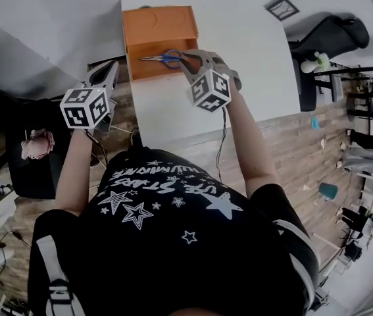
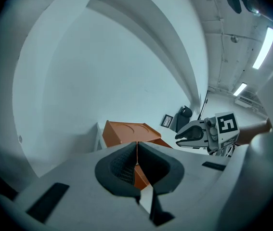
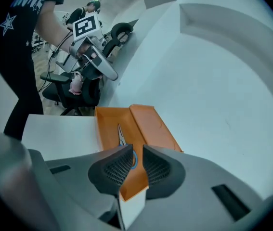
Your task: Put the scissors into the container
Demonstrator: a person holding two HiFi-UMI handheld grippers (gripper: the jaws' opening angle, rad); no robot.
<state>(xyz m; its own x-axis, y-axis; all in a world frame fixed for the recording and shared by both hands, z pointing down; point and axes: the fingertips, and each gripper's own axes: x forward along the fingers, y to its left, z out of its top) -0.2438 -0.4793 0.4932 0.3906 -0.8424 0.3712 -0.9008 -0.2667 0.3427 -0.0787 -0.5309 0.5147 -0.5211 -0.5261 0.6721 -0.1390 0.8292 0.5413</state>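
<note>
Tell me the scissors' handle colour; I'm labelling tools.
Blue; the scissors show best in the head view.

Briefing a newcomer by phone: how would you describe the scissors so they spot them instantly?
On the white table, at its far edge, sits an orange container. The scissors lie inside it: blue handles, slim metal blades, nothing else in there.

Office-like workroom: white table (image 1: 239,58), black swivel chairs (image 1: 331,35), plank floor (image 1: 318,150), ceiling strip lights (image 2: 264,47)

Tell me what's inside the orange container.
Blue-handled scissors lie inside the orange container, blades pointing toward the person's left. The right gripper, jaws apart, covers part of the handles, and the container floor beneath it is hidden.
</note>
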